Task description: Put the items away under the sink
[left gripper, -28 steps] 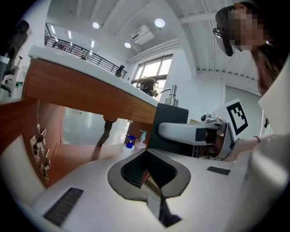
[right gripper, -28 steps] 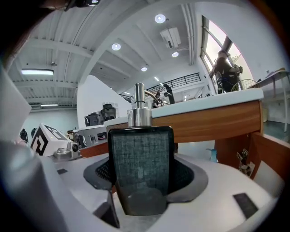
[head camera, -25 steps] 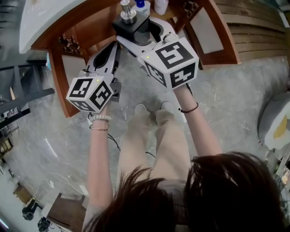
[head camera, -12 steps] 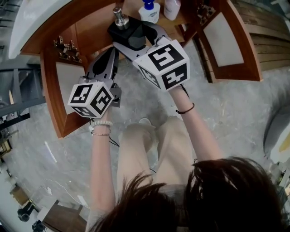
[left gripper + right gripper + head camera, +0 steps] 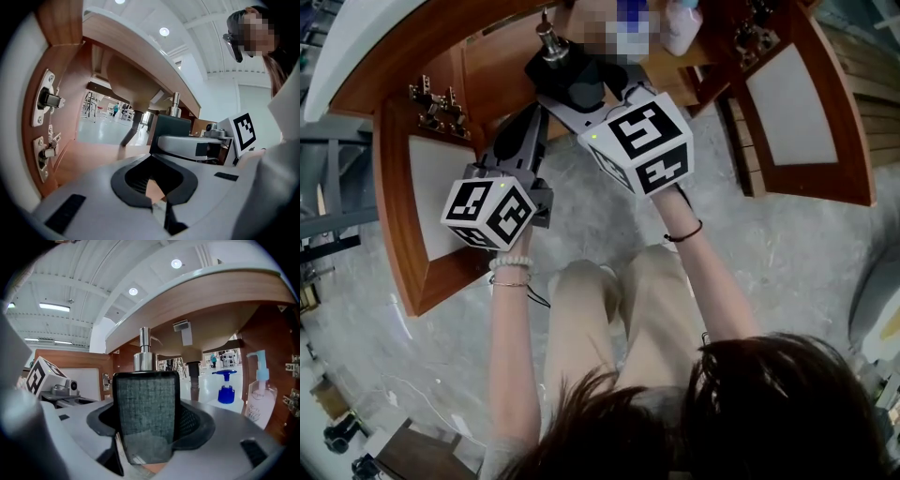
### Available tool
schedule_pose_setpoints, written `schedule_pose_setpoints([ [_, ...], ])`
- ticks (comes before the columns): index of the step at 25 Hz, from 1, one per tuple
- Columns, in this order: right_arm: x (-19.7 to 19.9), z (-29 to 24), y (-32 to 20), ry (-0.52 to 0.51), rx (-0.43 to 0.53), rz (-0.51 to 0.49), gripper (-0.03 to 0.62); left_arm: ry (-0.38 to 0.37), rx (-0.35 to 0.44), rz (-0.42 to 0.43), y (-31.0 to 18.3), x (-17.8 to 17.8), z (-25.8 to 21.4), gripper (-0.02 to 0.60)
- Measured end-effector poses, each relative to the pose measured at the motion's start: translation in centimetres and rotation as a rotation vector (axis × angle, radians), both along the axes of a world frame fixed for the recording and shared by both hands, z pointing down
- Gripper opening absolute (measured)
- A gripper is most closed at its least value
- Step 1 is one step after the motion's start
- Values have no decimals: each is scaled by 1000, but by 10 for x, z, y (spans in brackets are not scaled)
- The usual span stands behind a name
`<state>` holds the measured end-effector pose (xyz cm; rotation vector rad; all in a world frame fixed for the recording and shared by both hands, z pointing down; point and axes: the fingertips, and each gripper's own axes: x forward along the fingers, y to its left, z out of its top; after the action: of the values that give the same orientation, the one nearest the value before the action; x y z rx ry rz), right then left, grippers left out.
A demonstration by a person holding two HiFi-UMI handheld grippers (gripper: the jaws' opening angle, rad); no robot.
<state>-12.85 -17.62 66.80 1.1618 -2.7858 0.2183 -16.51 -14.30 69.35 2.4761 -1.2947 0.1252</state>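
**A:** What shows from above?
**B:** The right gripper (image 5: 584,77) is clamped on a dark soap bottle (image 5: 572,73) with a metal pump, at the open cupboard (image 5: 487,66) under the sink. The left gripper (image 5: 525,127) is just beside it.

**A:** And in the left gripper view?
**B:** Its jaws are together with nothing between them. Door hinges (image 5: 47,101) show on its left.

**A:** The right gripper view?
**B:** The jaws press the upright soap bottle's sides. A white pump bottle (image 5: 260,399) and a blue pump (image 5: 226,390) stand further in.

Reaching forward and down with left arm (image 5: 511,337) and right arm (image 5: 710,281), nearly parallel. Clamping the right gripper (image 5: 581,80) on a dark pump bottle (image 5: 146,413), held upright. Holding the left gripper (image 5: 532,114) just beside it, slightly behind, jaws pressed together, nothing between.
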Motion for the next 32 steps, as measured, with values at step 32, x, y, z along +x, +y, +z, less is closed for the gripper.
schedule_pose_setpoints([
  [32, -20, 43, -91, -39, 148, 138, 321, -18, 99, -68, -53, -25, 44, 3],
])
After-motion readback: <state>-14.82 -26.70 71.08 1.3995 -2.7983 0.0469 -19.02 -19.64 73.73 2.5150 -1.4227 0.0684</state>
